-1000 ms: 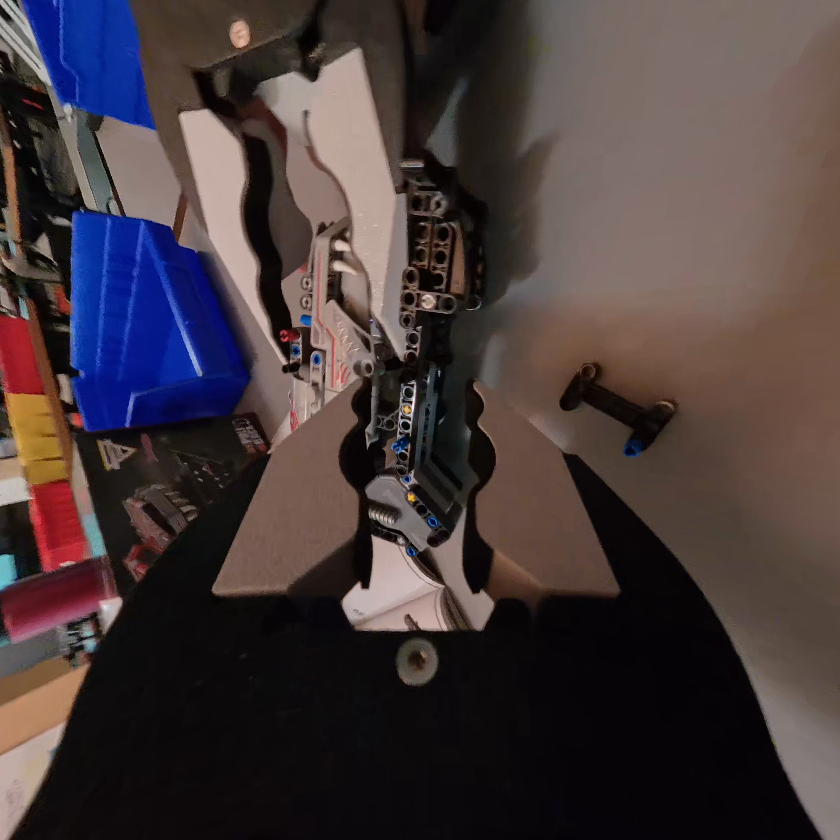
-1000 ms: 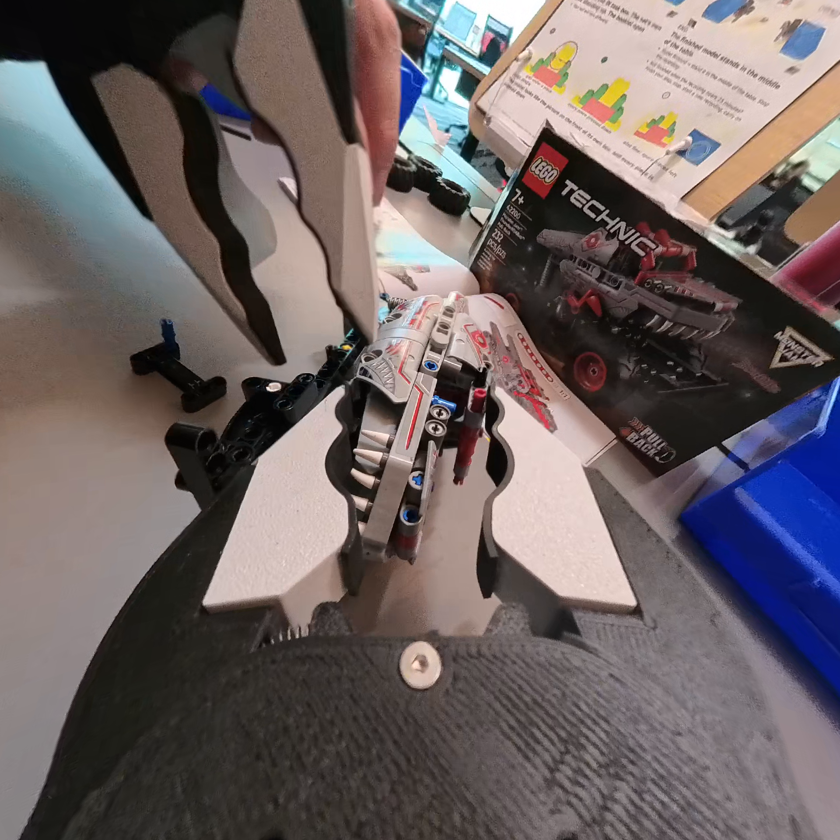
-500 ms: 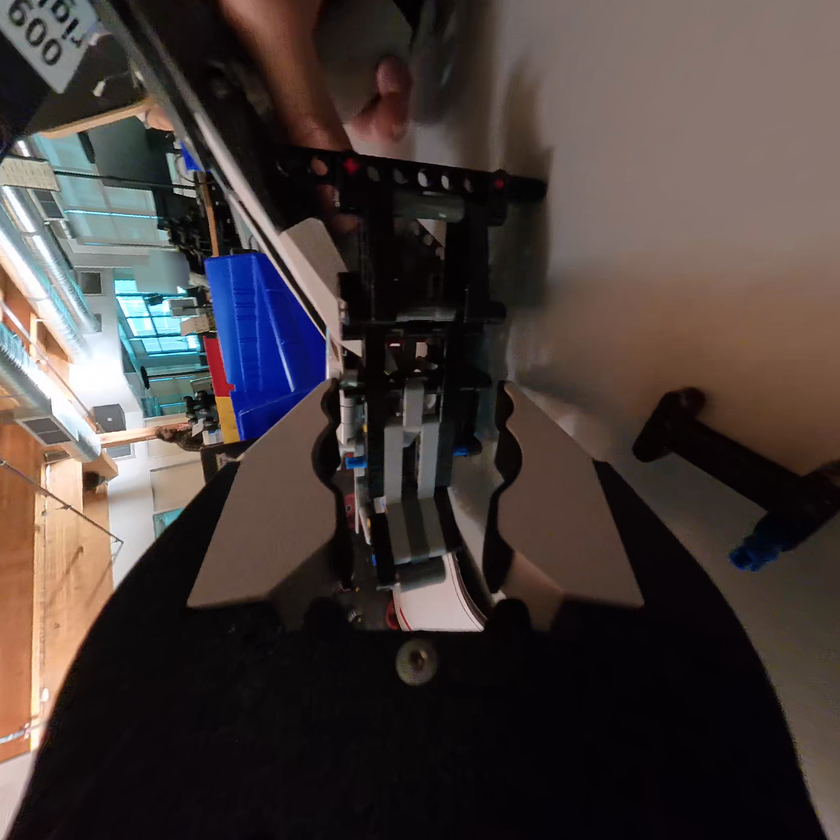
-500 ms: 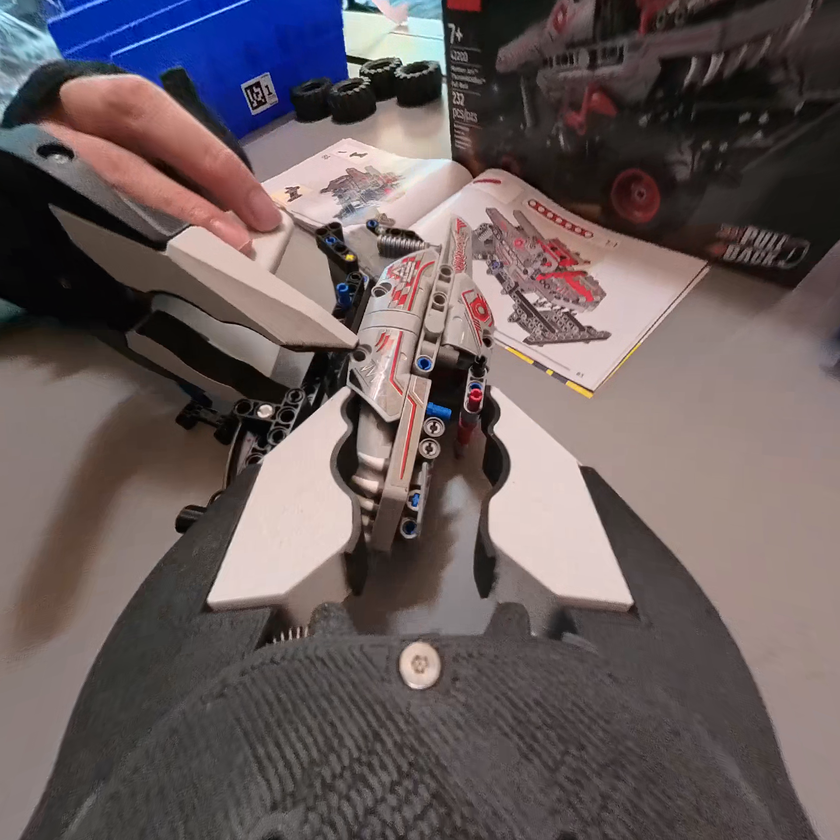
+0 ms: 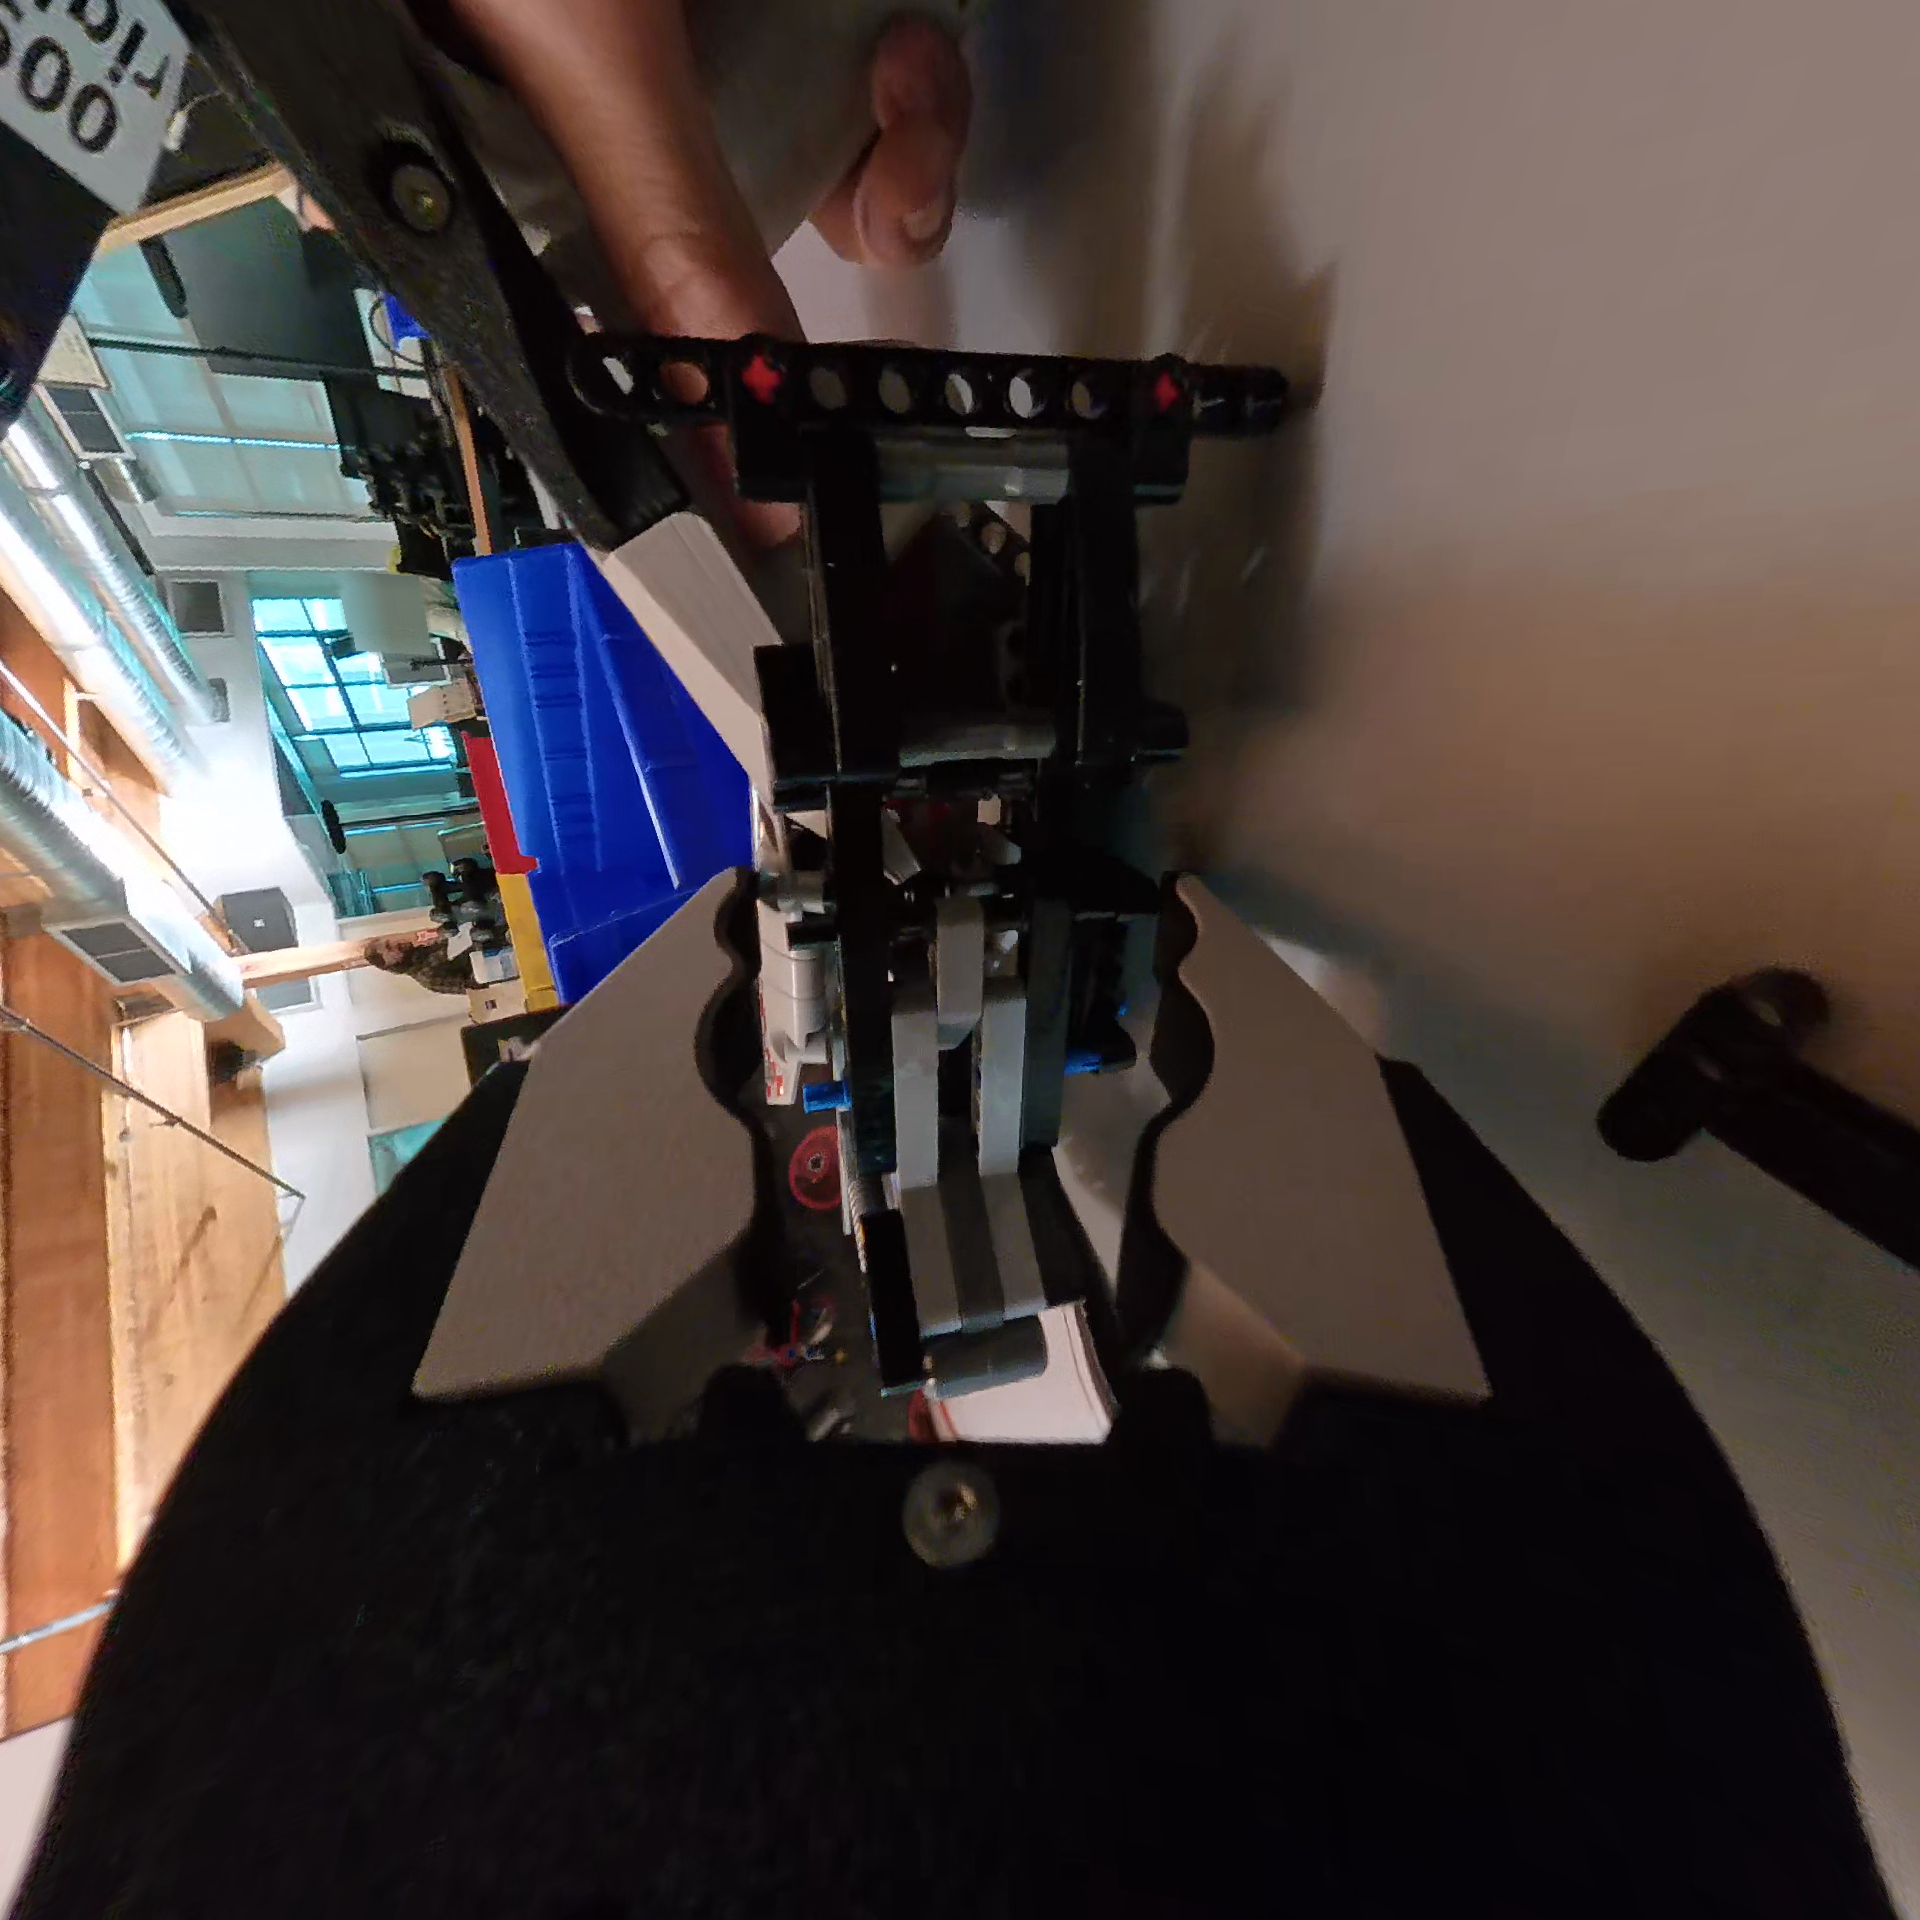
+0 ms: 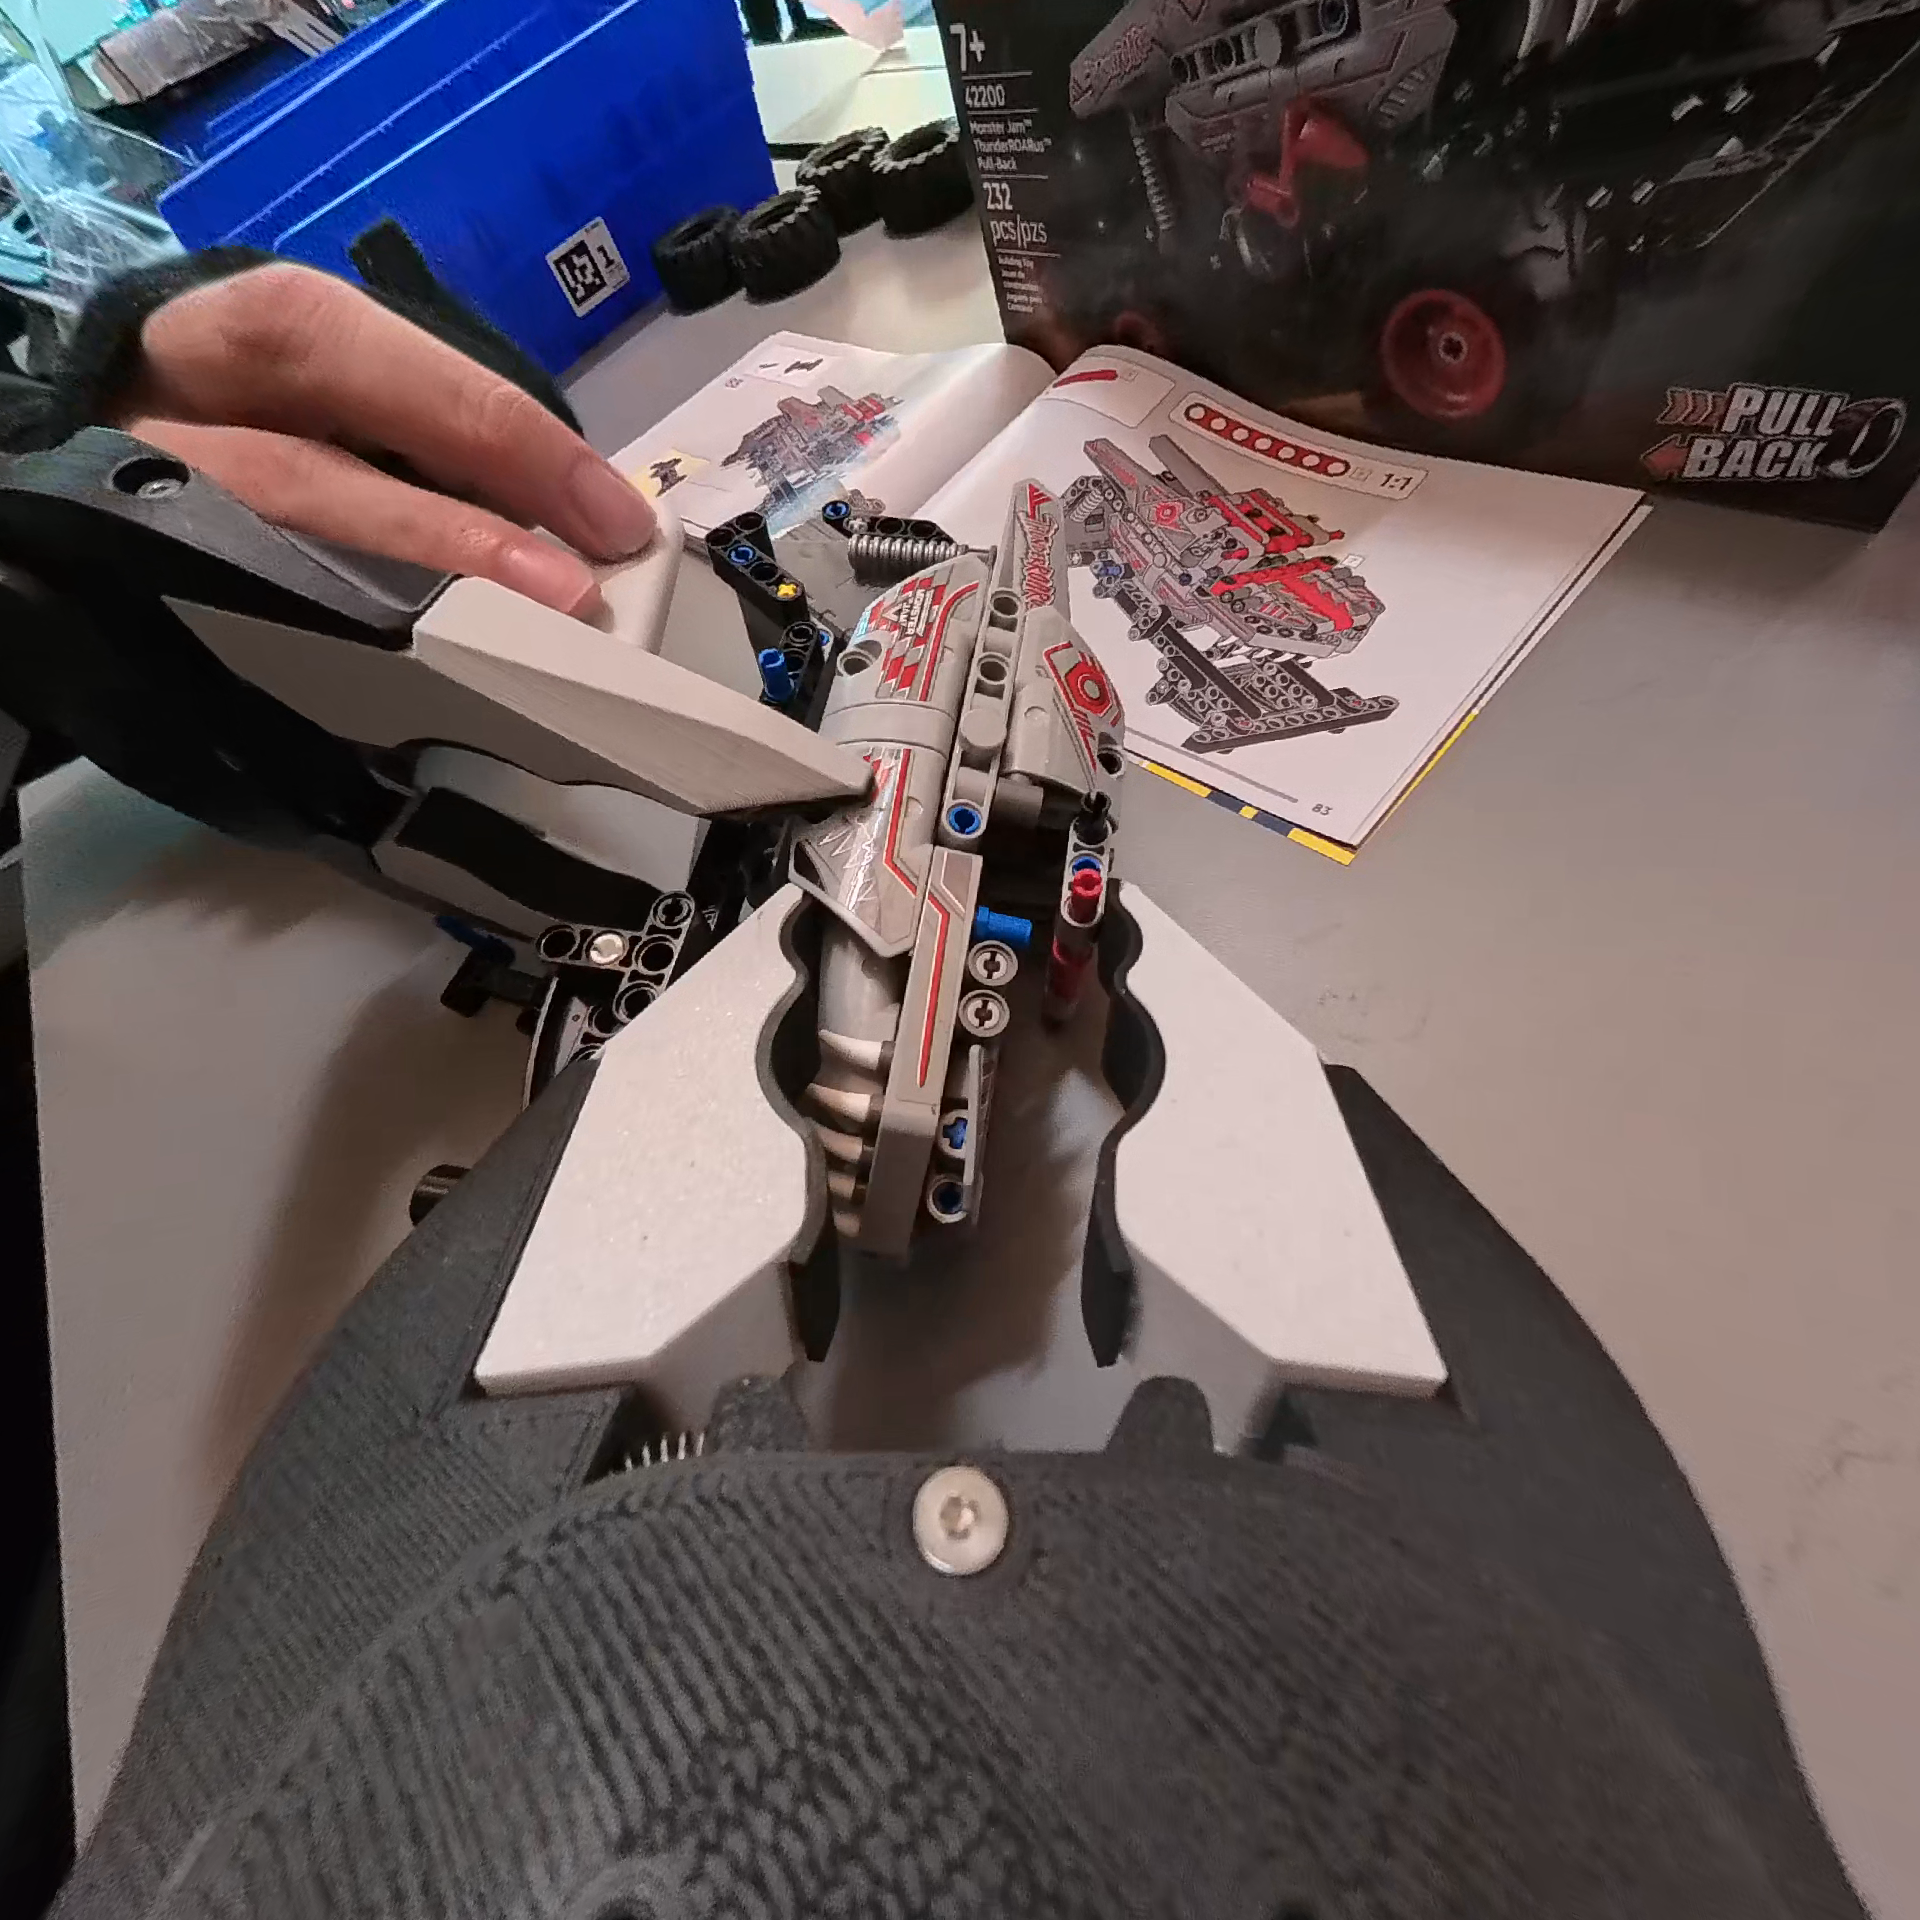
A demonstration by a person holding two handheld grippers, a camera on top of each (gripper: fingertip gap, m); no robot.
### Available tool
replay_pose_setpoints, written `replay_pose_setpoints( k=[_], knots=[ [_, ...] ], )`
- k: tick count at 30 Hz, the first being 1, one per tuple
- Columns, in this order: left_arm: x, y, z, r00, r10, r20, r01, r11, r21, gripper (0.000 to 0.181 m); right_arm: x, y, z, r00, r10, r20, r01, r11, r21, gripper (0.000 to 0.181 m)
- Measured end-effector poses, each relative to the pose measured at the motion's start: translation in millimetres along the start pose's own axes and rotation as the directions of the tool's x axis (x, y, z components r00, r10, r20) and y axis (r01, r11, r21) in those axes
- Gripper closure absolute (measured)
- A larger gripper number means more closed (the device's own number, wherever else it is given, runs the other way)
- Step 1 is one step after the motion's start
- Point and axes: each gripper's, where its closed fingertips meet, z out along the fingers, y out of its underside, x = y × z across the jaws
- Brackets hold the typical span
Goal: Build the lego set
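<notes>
The right gripper (image 6: 961, 1049) points forward and slightly down over the grey table (image 6: 1558, 1039), its two white fingers (image 6: 665, 1174) set either side of the grey-and-red lego model (image 6: 935, 831); the model's toothed lower end lies against the 9 o'clock finger, and a gap shows at the 3 o'clock finger, so a firm clamp cannot be confirmed. From 9 o'clock the left gripper (image 6: 810, 774) comes in nearly level, one white fingertip touching the model's side panel, with a person's hand (image 6: 364, 416) resting its fingers on top of that gripper. In the left wrist view the left gripper (image 5: 951, 1039) is rolled onto its side, the table standing along the 3 o'clock edge; its two fingers bracket the model's black frame (image 5: 935, 644) with space on both sides, jaws parted, and one thumb (image 5: 914, 135) shows at 12 o'clock. One black loose piece (image 5: 1766, 1101) lies on the table at 3 o'clock. Beyond the model, at 1 o'clock in the right wrist view, one open instruction booklet (image 6: 1299, 623) lies flat, one set box (image 6: 1455, 208) stands behind it, four black tyres (image 6: 800, 218) sit in a row at 12 o'clock, and one blue bin (image 6: 468, 177) stands at 11 o'clock.
</notes>
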Motion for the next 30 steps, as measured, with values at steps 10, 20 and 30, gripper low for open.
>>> replay_pose_setpoints(
  k=[10, 20, 30],
  knots=[
    [0.0, -1.9, -2.6, 0.999, -0.019, 0.046, 0.017, 0.998, 0.059, 0.109, -0.4, 0.7, 0.9, 1.0, -0.014, -0.008, 0.014, 1.0, -0.005, 0.129],
    [2.1, -1.2, -8.3, 0.999, -0.012, 0.036, 0.009, 0.996, 0.092, 0.114, -0.5, 0.8, 1.2, 1.0, -0.009, -0.004, 0.009, 1.0, -0.006, 0.129],
    [-1.3, -1.6, -18.5, 0.988, -0.101, -0.119, 0.12, 0.98, 0.156, 0.126, -1.4, 0.7, 1.5, 1.0, 0.014, 0.021, -0.014, 1.0, -0.007, 0.129]
  ],
)
